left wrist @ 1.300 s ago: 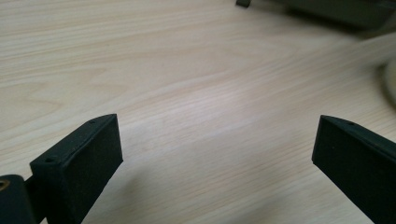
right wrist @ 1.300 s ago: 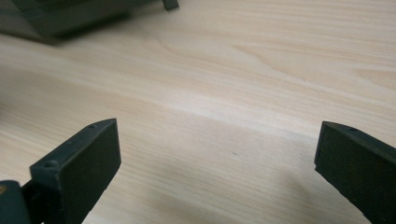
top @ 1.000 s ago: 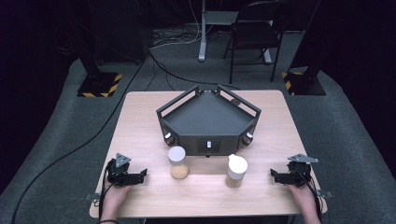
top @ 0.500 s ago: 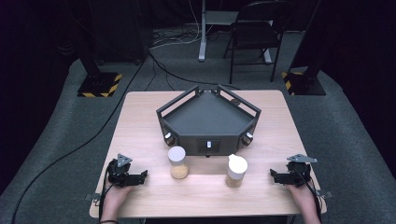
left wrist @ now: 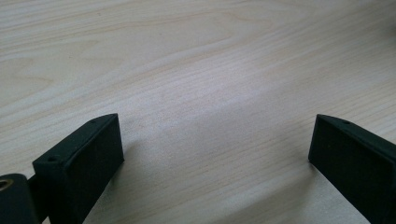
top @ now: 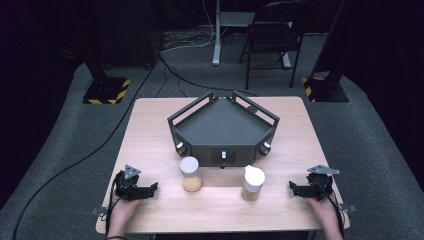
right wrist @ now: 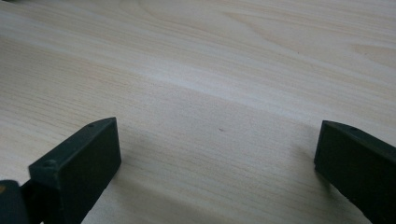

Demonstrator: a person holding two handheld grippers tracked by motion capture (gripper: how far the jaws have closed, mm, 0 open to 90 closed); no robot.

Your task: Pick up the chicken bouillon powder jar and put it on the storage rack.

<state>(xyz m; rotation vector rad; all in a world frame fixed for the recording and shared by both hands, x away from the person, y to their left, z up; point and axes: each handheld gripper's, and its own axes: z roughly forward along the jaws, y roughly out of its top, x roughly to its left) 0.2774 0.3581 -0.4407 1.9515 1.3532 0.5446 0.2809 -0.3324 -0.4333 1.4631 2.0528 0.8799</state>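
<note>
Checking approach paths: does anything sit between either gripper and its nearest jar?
Nothing visible does. Bare table lies between the left gripper and the left jar, and between the right gripper and the right jar.

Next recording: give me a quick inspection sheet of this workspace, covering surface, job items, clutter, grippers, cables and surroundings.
Surface: light wooden table, bare wood under both grippers' jaws.
Job's things: two white-lidded jars with tan contents, left jar and right jar, upright, apart from each other, in front of the black angular tray with knobs on its front.
Clutter: nothing seen.
Grippers: left gripper and right gripper rest near the table's front corners, jaws wide open, holding nothing, apart from the jars.
Cables: black floor cable runs left of the table; more lie behind it.
Surroundings: grey carpet, black chair, hazard-striped stand bases, dark backdrop.
</note>
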